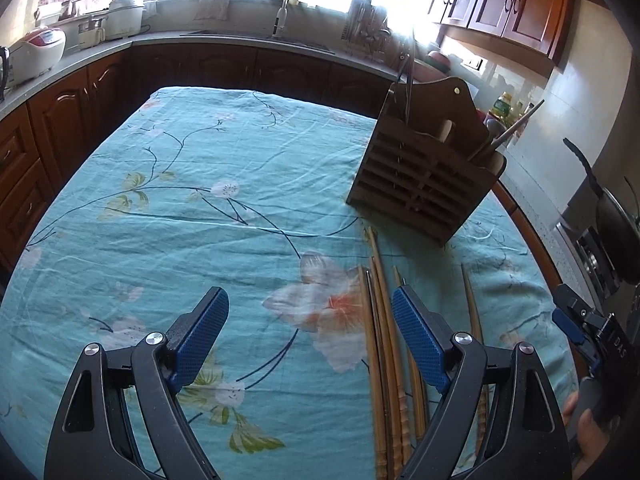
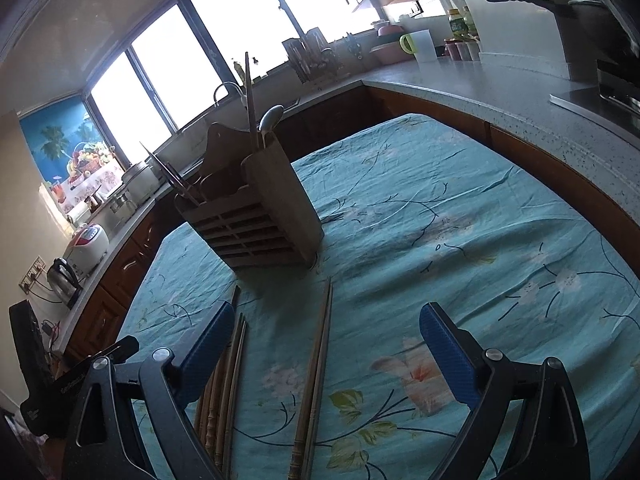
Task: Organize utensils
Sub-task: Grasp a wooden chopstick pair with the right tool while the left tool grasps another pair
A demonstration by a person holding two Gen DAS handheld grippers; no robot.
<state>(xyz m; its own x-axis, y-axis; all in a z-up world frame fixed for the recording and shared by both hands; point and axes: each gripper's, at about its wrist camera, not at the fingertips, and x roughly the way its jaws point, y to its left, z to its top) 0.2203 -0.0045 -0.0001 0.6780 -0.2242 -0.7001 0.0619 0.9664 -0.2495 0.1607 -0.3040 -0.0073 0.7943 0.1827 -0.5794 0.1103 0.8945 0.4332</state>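
Several wooden chopsticks (image 1: 380,340) lie lengthwise on the teal floral tablecloth (image 1: 200,220), in front of a slatted wooden utensil holder (image 1: 424,176). My left gripper (image 1: 309,296) hovers open just above the cloth; most of the sticks lie under and beside its right finger. In the right wrist view, my right gripper (image 2: 329,312) is open over one pair of chopsticks (image 2: 316,368). The other bundle of sticks (image 2: 228,380) lies by its left finger. The holder (image 2: 256,204) stands upright and holds a spoon (image 2: 272,114) and upright sticks (image 2: 250,96).
A grey counter (image 2: 500,92) with dark wood cabinets wraps around the table. On it stand a kettle (image 2: 64,280), a rice cooker (image 2: 86,244), a sink tap (image 1: 280,8) and a pan (image 2: 592,12). A hand (image 1: 584,420) shows at the right edge.
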